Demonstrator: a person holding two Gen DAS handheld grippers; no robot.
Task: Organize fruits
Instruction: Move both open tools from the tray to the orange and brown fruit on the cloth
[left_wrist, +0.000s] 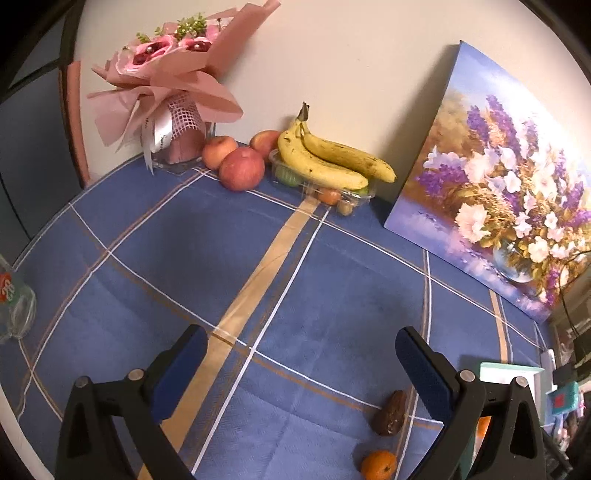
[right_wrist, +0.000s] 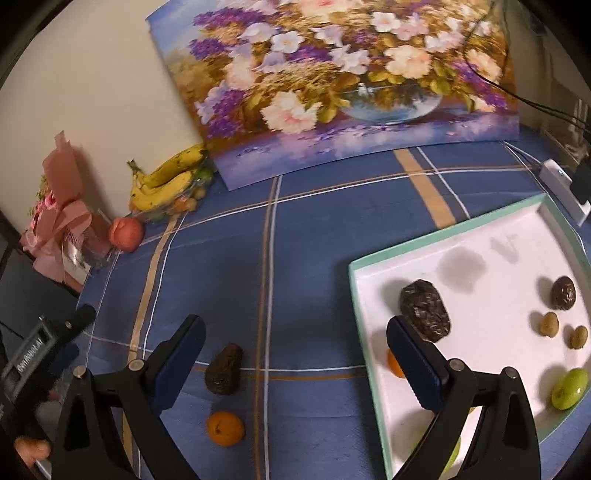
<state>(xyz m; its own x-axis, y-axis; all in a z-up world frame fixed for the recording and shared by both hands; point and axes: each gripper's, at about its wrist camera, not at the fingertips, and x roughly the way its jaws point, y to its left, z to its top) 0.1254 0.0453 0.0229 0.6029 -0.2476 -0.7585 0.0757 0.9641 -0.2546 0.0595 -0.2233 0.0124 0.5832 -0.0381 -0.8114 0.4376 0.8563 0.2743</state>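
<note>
A white tray with a teal rim (right_wrist: 443, 236) lies at the right and holds a dark wrinkled fruit (right_wrist: 424, 310), a smaller dark one (right_wrist: 563, 292), two small tan fruits (right_wrist: 549, 324), a green fruit (right_wrist: 569, 388) and an orange one partly hidden (right_wrist: 393, 363). On the blue cloth lie a dark wrinkled fruit (right_wrist: 224, 369) (left_wrist: 390, 413) and a small orange (right_wrist: 225, 428) (left_wrist: 379, 464). My right gripper (right_wrist: 295, 350) is open and empty above them. My left gripper (left_wrist: 301, 365) is open and empty over the cloth.
Bananas (left_wrist: 328, 158) rest on a clear plastic fruit box (left_wrist: 343, 197) by the wall, with apples (left_wrist: 242, 168) beside them. A pink bouquet (left_wrist: 166, 85) stands at the back left. A flower painting (left_wrist: 498, 184) leans on the wall. A plastic bottle (left_wrist: 14, 299) is at the left edge.
</note>
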